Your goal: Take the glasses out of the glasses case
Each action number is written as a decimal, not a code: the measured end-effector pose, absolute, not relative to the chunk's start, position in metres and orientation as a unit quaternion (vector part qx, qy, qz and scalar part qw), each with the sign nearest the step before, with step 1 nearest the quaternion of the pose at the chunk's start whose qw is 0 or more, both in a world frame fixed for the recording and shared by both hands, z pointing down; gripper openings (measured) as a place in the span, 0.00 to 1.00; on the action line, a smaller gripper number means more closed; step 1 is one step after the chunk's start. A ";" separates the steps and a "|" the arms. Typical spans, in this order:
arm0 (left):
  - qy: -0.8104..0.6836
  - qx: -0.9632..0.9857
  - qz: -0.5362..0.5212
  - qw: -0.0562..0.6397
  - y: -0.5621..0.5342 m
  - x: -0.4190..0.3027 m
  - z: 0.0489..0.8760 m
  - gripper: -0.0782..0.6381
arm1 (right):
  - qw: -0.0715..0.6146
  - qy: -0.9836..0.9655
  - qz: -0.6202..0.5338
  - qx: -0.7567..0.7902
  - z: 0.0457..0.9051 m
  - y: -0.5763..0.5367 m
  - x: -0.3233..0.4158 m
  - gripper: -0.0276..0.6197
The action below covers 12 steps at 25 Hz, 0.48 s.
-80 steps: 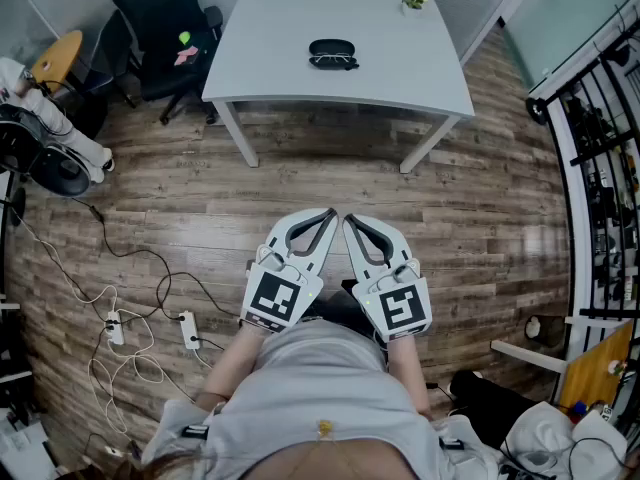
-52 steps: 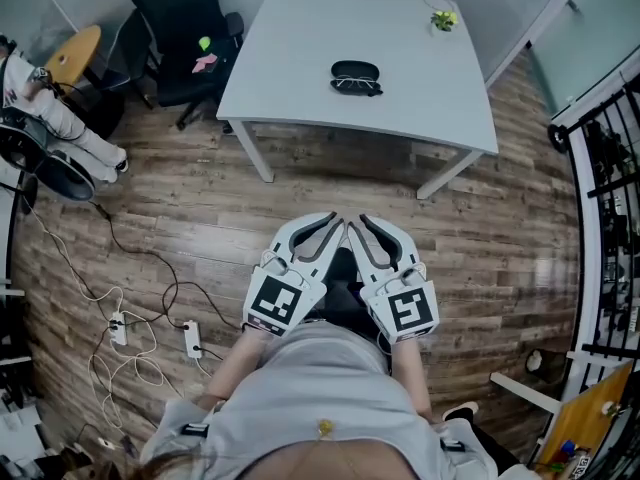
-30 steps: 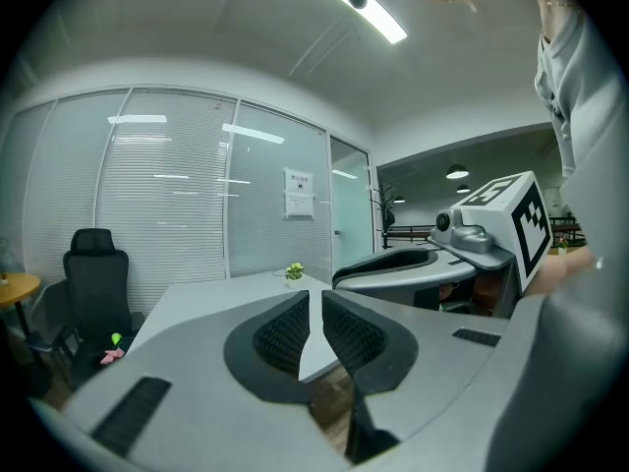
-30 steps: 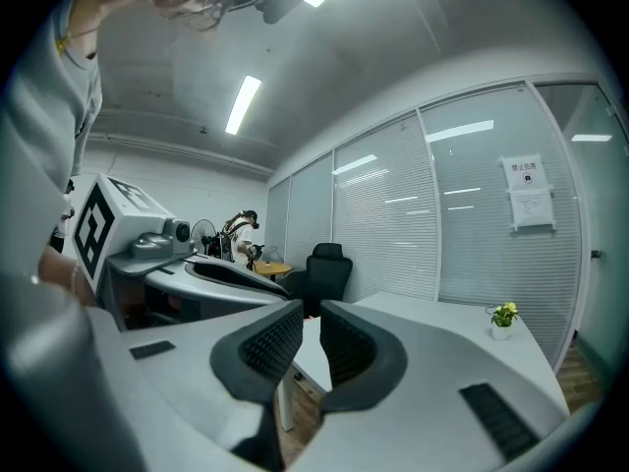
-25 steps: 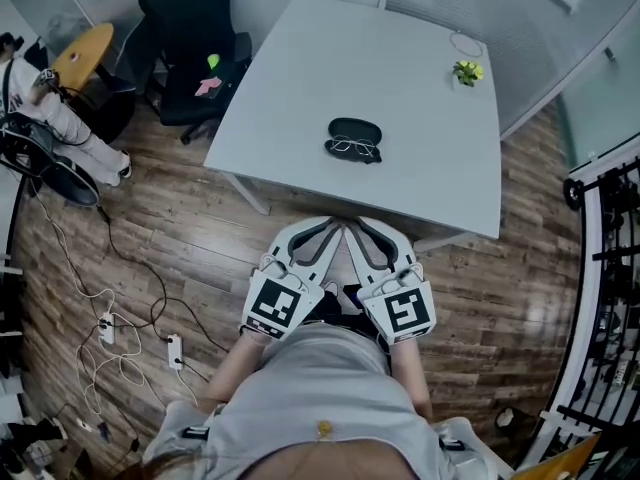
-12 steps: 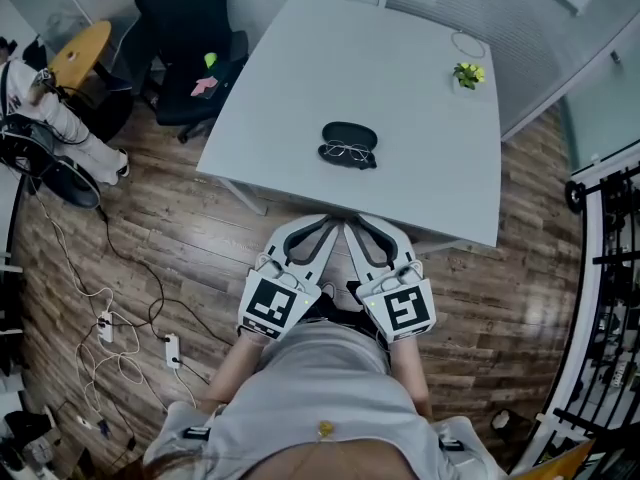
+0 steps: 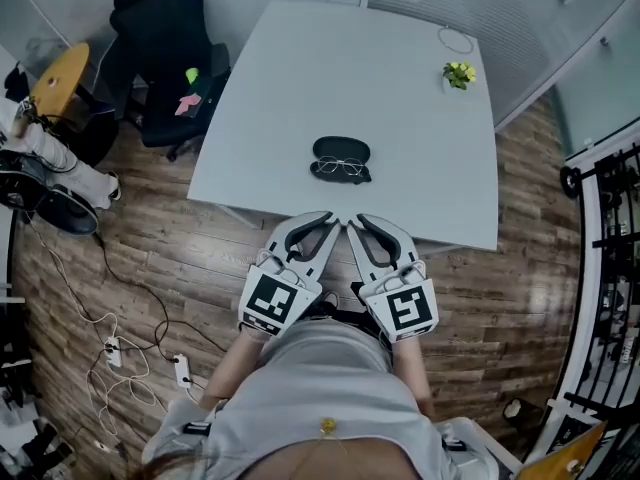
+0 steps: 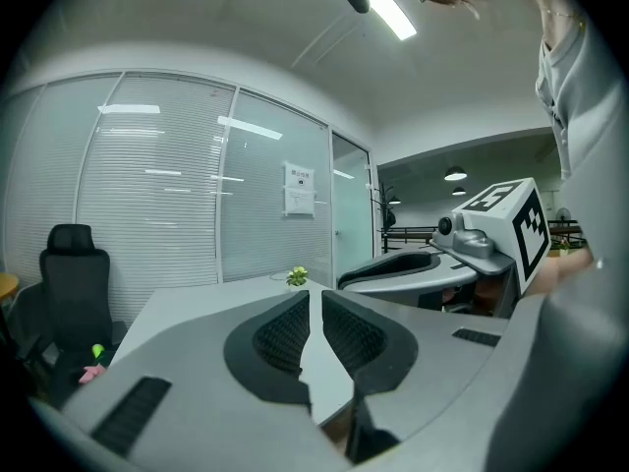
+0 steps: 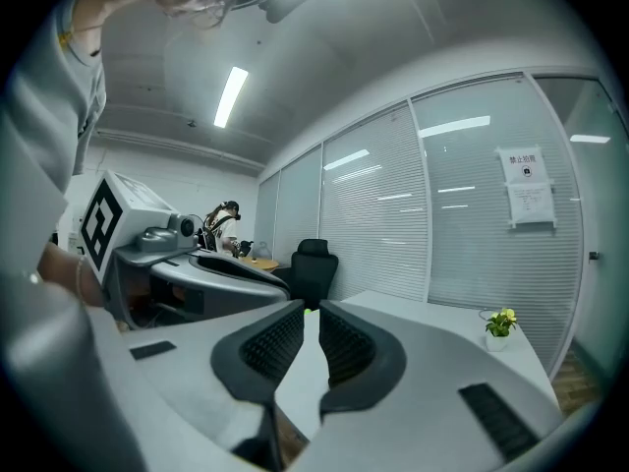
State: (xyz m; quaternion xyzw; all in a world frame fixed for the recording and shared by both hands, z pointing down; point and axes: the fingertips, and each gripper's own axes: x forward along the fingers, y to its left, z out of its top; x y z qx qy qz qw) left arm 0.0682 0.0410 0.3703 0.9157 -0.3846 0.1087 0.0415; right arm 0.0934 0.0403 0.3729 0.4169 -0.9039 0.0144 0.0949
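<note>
A black oval glasses case (image 7: 341, 149) lies near the front edge of the white table (image 7: 300, 68). A pair of thin-framed glasses (image 7: 340, 169) rests on the tabletop against the case's near side. My left gripper (image 7: 331, 217) and right gripper (image 7: 351, 221) are held side by side in front of the person's body, just short of the table's near edge. Both are shut with nothing in them. In the left gripper view the left gripper (image 8: 315, 298) has its jaws nearly touching, and the right gripper (image 9: 311, 311) looks the same in its own view. Neither gripper view shows the case.
A small potted plant (image 7: 458, 72) stands at the table's far right corner. A black office chair (image 7: 160, 48) is left of the table, beside a round wooden seat (image 7: 55, 73). Cables and power strips (image 7: 130, 358) lie on the wood floor at left. A black rack (image 7: 610, 248) stands at right.
The person has walked up to the table, so it now lies just beyond the gripper tips. Both grippers stayed shut and together in front of the body.
</note>
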 end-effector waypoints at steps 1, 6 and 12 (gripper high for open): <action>-0.380 0.918 0.108 0.041 0.034 0.068 0.370 0.17 | 0.097 -0.902 0.014 0.420 0.373 0.034 0.093 0.13; -0.354 0.928 0.112 0.038 -0.007 0.066 0.370 0.17 | 0.103 -0.892 0.018 0.440 0.375 -0.004 0.090 0.13; -0.320 0.940 0.117 0.031 -0.050 0.065 0.369 0.17 | 0.103 -0.877 0.025 0.469 0.376 -0.045 0.089 0.13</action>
